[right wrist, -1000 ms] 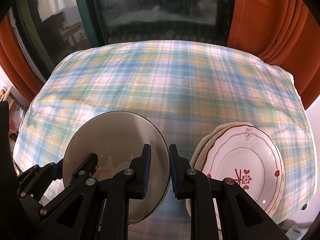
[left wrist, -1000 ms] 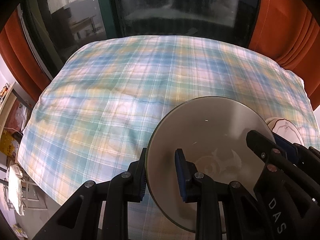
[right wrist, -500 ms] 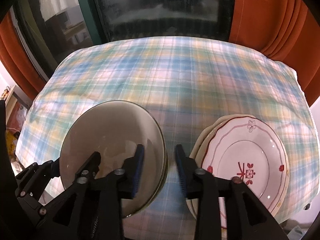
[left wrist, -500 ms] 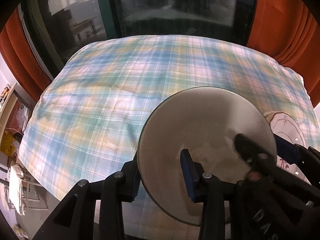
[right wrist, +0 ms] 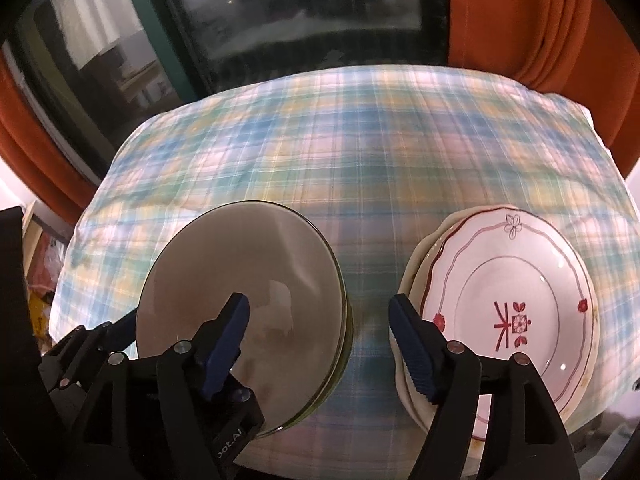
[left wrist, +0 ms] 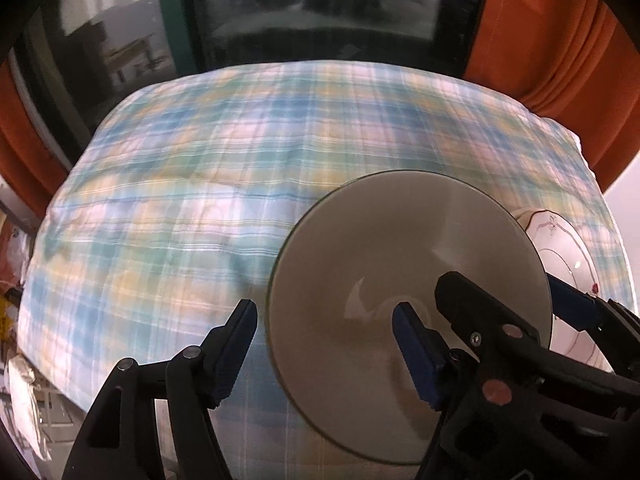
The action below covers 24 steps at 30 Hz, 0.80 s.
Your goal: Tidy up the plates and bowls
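Both grippers are spread wide and holding nothing. In the left wrist view the left gripper straddles the near rim of the grey plate, low and right of centre on the plaid tablecloth. In the right wrist view the right gripper hangs between that plate and the stack of floral plates at lower right.

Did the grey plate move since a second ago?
Yes. In the left wrist view the grey plate now lies higher against the checked cloth, and the left tool has opened; its left finger is off the rim.
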Each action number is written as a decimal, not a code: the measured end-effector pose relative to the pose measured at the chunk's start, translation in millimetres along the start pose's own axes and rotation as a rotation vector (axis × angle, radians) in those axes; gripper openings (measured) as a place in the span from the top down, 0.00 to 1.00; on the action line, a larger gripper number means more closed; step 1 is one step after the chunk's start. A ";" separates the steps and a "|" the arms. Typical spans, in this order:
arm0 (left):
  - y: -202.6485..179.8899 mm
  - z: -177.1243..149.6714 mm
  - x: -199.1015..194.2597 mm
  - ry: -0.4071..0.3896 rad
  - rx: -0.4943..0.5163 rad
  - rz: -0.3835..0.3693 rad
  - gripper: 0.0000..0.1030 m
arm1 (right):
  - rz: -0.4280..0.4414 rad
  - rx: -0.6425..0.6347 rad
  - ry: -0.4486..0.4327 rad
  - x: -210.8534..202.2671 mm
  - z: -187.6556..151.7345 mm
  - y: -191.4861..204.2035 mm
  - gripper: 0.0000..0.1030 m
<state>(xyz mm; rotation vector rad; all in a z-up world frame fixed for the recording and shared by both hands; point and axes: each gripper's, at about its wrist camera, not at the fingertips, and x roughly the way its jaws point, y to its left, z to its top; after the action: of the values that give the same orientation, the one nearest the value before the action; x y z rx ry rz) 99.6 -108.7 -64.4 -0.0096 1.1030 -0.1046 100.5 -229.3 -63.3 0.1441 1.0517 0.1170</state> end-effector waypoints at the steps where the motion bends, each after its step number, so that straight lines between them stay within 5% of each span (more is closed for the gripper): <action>1: -0.1 1.4 2.5 0.011 0.009 -0.014 0.30 | -0.005 0.008 0.004 1.0 0.3 0.4 0.26; 10: 3.4 12.8 23.8 0.119 0.077 -0.144 0.38 | -0.026 0.127 0.060 16.1 3.0 -1.3 0.26; 24: 10.6 19.6 30.5 0.158 0.152 -0.293 0.46 | -0.039 0.284 0.088 31.3 3.3 -4.2 0.27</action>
<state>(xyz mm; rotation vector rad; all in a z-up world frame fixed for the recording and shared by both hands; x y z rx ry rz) 131.5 -101.8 -83.3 -0.0271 1.2437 -0.4584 118.9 -228.6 -89.1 0.3784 1.1551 -0.0624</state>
